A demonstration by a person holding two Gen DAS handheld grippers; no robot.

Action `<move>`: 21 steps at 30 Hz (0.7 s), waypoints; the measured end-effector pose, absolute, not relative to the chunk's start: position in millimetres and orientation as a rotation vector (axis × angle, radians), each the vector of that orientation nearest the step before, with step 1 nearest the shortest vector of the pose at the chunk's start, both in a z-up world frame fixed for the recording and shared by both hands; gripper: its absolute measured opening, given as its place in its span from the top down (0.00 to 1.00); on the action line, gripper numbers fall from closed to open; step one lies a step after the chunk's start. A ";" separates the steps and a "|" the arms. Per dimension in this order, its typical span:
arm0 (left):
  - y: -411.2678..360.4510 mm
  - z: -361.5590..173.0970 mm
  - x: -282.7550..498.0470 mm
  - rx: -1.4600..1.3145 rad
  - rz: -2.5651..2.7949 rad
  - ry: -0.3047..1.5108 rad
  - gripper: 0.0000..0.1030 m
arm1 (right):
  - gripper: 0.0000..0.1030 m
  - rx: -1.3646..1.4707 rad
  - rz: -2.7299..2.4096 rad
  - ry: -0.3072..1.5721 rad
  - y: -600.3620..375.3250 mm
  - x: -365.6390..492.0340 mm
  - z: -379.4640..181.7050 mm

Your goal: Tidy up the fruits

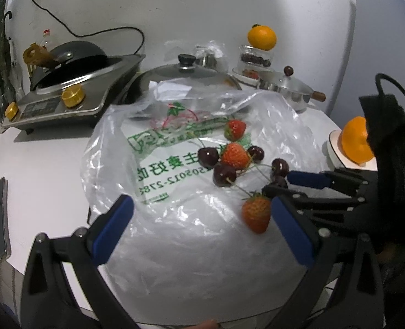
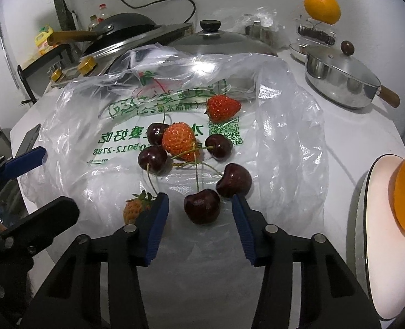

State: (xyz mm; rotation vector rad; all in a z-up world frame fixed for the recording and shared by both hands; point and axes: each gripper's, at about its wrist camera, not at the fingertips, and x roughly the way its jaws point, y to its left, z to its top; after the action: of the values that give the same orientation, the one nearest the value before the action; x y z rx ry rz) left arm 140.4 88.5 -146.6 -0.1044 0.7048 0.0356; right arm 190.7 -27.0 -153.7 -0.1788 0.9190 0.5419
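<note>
The right gripper (image 2: 199,205) tilts steeply down with its blue pads partly apart, touching nothing (a gap shows on both sides), while the left gripper (image 1: 202,211) angles down beside it on the left, jaws spread wide.

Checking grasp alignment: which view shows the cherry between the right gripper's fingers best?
Right wrist: the cherry sits whole and unblocked between the open right gripper pads. Left wrist shows only part of that cherry, mostly hidden behind the right gripper's fingers.

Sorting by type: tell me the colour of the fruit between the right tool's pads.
Dark red, a cherry; clearest in the right wrist view.
</note>
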 end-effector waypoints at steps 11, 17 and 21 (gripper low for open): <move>82.2 -146.6 140.3 -0.082 0.043 0.713 0.02 | 0.61 -0.178 0.570 0.924 -23.6 193.4 -157.8; 76.4 -151.8 143.4 -0.059 0.045 0.734 0.02 | 0.70 -0.157 0.582 0.924 -31.1 194.8 -158.4; 71.6 -154.3 146.6 -0.043 0.043 0.743 0.02 | 0.70 -0.147 0.595 0.910 -35.2 193.3 -155.0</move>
State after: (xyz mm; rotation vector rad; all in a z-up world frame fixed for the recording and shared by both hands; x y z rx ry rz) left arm 146.6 71.6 -154.3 -0.0430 0.7431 0.0432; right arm 193.3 -35.2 -155.0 -0.1467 0.9098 0.5947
